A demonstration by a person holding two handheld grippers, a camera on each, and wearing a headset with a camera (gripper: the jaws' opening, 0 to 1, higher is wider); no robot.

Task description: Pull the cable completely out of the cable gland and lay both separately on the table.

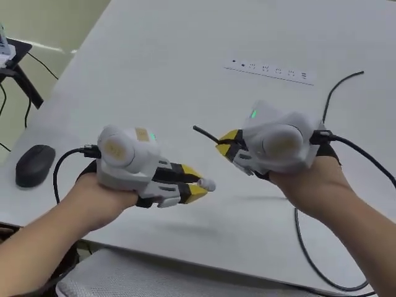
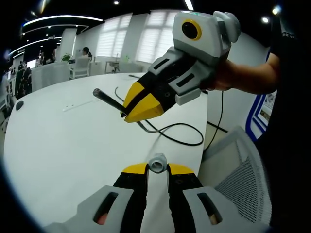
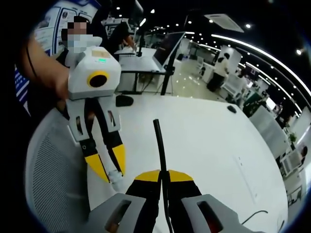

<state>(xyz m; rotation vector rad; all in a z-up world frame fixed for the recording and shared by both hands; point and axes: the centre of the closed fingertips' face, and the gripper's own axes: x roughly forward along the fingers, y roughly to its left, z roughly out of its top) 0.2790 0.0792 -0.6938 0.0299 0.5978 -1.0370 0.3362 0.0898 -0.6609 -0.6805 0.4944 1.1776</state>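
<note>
My left gripper (image 1: 199,184) is shut on a small grey cable gland (image 1: 207,184), which sticks out past its yellow tips; in the left gripper view the gland (image 2: 158,163) sits between the jaws. My right gripper (image 1: 221,146) is shut on a black cable (image 1: 204,133), whose free end points up and left; in the right gripper view the cable (image 3: 159,145) rises straight from between the jaws. Cable and gland are apart, held above the white table (image 1: 185,74). In the left gripper view the right gripper (image 2: 127,115) hangs ahead with the cable end (image 2: 104,98).
A white power strip (image 1: 269,70) lies at the far middle of the table. A black mouse (image 1: 34,164) rests near the left edge. The black cable trails off the right side in a loop (image 1: 322,266). A mesh chair (image 1: 105,278) stands below the front edge.
</note>
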